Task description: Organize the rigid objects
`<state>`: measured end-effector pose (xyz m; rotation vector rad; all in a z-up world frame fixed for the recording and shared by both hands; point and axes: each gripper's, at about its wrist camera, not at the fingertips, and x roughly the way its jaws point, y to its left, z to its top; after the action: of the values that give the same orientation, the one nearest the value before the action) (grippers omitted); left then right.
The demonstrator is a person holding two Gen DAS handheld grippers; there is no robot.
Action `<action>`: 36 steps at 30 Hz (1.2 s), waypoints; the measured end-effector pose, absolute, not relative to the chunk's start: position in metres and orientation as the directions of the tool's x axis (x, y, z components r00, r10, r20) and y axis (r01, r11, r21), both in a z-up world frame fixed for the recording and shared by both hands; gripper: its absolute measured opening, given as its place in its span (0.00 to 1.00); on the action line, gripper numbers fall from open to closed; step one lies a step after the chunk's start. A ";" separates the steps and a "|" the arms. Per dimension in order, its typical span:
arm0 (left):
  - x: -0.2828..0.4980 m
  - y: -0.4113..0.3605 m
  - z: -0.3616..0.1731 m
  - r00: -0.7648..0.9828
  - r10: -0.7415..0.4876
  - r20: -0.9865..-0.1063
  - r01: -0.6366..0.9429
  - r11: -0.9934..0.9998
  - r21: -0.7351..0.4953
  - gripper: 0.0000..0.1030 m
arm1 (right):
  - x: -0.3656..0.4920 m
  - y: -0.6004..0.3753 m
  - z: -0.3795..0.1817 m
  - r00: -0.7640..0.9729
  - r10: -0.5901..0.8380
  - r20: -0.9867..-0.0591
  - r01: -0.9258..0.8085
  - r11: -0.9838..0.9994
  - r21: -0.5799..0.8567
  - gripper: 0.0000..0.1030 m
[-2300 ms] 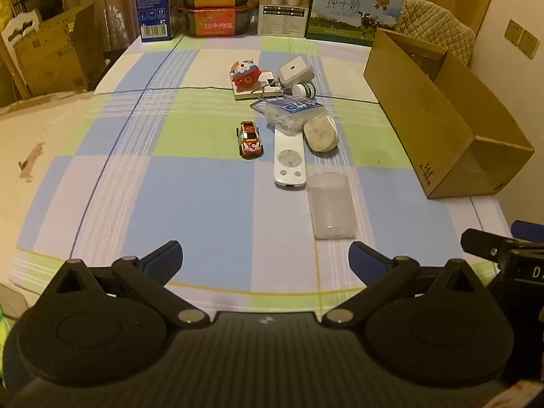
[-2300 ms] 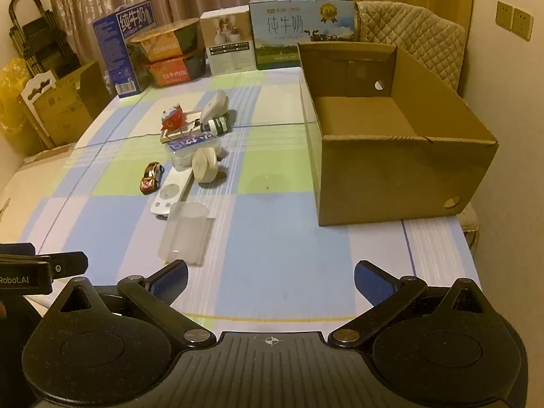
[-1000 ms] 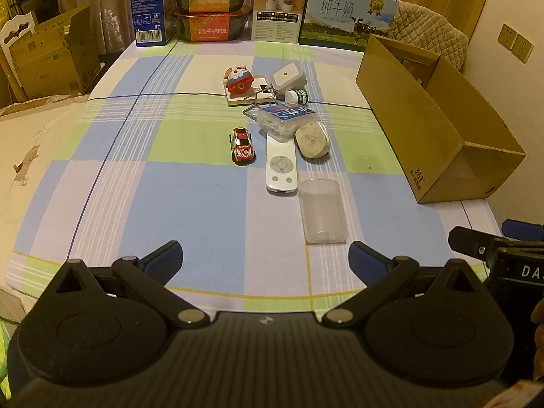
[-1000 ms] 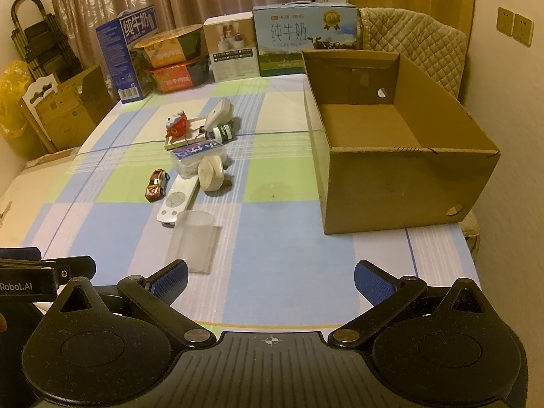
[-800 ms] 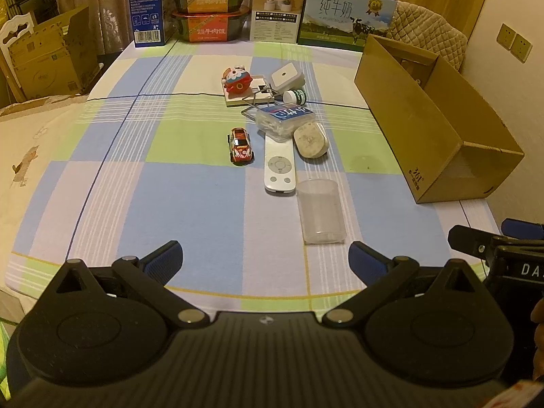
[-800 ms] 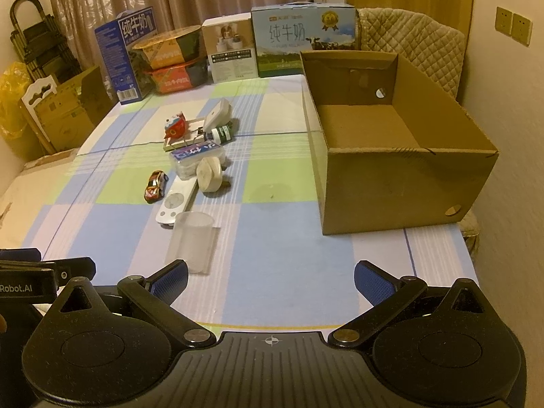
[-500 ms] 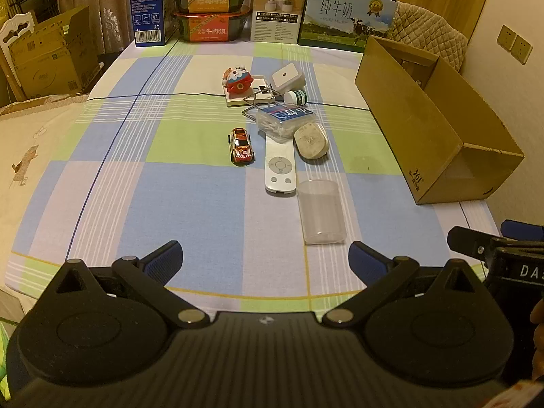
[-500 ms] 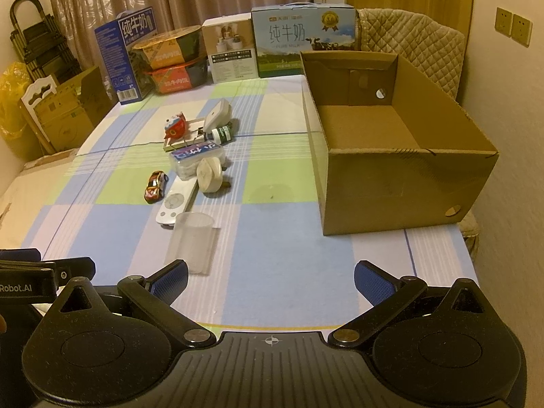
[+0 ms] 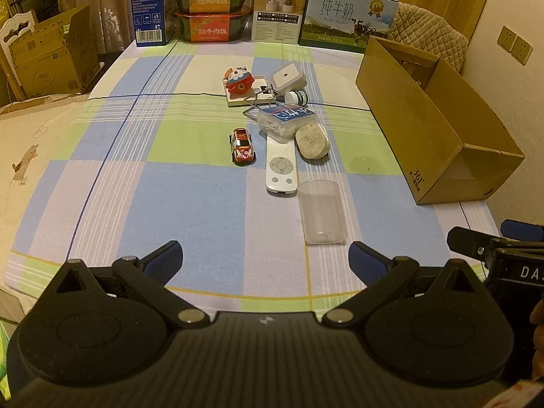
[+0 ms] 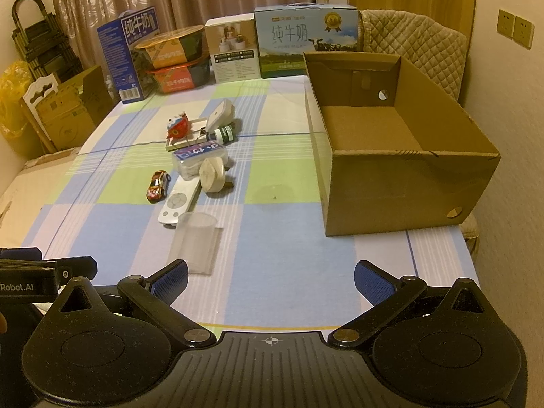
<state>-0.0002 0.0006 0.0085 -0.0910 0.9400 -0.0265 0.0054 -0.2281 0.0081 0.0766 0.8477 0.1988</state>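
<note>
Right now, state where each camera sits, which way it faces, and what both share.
Left wrist: on the open left claw at the table's near edge, facing the toy car; the right claw's body shows at right.
Right wrist: on the open right claw, facing the empty cardboard box.
Shared: clear cup, white remote, box.

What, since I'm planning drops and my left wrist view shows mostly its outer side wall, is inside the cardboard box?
Observer: Nothing. The right wrist view looks into the cardboard box and its floor is bare.
Operator: Is the right gripper holding anything?
Observer: No. The right gripper is open above the near end of the tablecloth, with nothing between its fingers.
</note>
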 end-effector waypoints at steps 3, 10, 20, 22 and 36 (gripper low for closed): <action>0.000 0.001 0.008 0.589 -0.063 -0.806 -0.017 0.996 -0.090 0.99 | 0.005 -0.228 0.008 0.645 0.205 -0.736 -0.144 0.979 0.146 0.98; 0.000 0.001 0.008 0.590 -0.062 -0.805 -0.018 0.996 -0.090 0.99 | 0.005 -0.227 0.009 0.645 0.205 -0.736 -0.145 0.979 0.146 0.98; -0.001 0.001 0.008 0.591 -0.062 -0.804 -0.017 0.996 -0.090 0.99 | 0.006 -0.227 0.009 0.645 0.204 -0.737 -0.144 0.979 0.145 0.98; -0.001 0.002 0.008 0.591 -0.063 -0.804 -0.017 0.996 -0.090 0.99 | 0.006 -0.227 0.009 0.644 0.205 -0.737 -0.145 0.979 0.146 0.98; 0.000 0.006 0.010 0.594 -0.066 -0.802 -0.018 0.995 -0.095 0.99 | 0.006 -0.222 0.011 0.646 0.205 -0.735 -0.149 0.979 0.141 0.98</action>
<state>0.0003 0.0060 0.0097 -0.0962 0.9353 -0.0279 0.0062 -0.2216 0.0111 0.0701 0.8447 0.2016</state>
